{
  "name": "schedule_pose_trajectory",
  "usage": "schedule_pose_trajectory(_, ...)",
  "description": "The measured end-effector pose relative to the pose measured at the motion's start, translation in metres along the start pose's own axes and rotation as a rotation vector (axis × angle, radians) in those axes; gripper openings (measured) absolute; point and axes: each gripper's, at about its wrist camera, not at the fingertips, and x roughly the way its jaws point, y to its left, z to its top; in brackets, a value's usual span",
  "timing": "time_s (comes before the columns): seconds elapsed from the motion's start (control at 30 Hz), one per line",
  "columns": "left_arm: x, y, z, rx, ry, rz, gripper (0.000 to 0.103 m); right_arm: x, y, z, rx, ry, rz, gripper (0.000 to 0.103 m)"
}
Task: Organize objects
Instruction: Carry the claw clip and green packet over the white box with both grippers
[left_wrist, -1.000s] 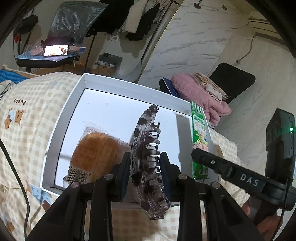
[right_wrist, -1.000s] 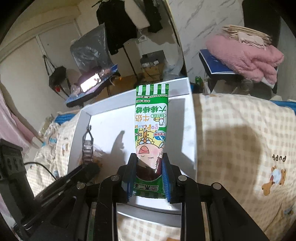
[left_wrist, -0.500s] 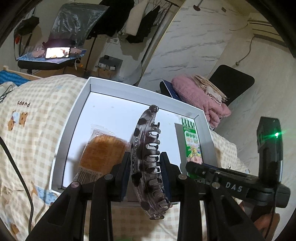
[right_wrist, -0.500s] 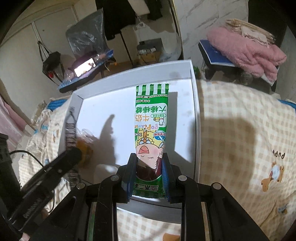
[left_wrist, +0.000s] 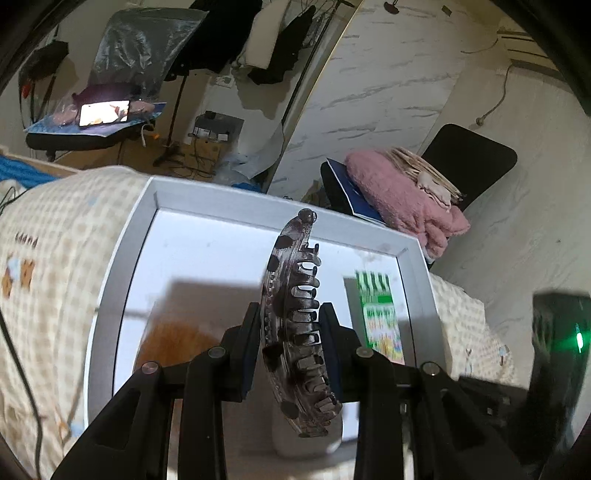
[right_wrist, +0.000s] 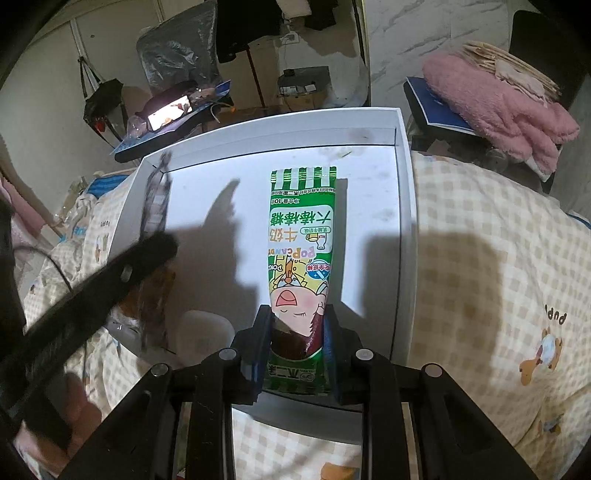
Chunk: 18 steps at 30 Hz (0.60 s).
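My left gripper (left_wrist: 293, 341) is shut on a dark translucent hair claw clip (left_wrist: 295, 295), held upright above the white tray (left_wrist: 122, 258). My right gripper (right_wrist: 297, 339) is shut on the lower end of a green candy packet (right_wrist: 301, 236), which lies lengthwise over the tray's (right_wrist: 404, 221) right half. The packet (left_wrist: 380, 314) shows blurred at the right in the left wrist view. In the right wrist view the clip (right_wrist: 155, 199) and the left gripper's finger (right_wrist: 122, 269) stand at the tray's left side. An orange wrapped snack (left_wrist: 173, 343) lies in the tray's near left part.
The tray rests on a checked bedspread (right_wrist: 480, 258) with bear prints. A white rounded object (right_wrist: 203, 332) lies in the tray's near part. Beyond the bed stand a chair with a pink blanket (left_wrist: 402, 199) and a stool with a lit phone (left_wrist: 105, 112).
The left gripper with the clip has moved forward over the tray, so the orange snack now lies lower and partly hidden. The right gripper has tilted down, and the packet now lies over the tray floor.
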Motion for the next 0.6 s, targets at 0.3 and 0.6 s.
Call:
schedule_pose_trajectory(0.3,0.019,0.006,-0.003,0.003,0.018,0.038,0.034,0.002,0.005,0.000,-0.020,0.008,0.004,0.027)
schedule_pose_trajectory(0.6,0.003,0.019,-0.001,-0.053,-0.025,-0.036,0.034,-0.001,0.013,0.000,-0.052,-0.004,0.004,0.029)
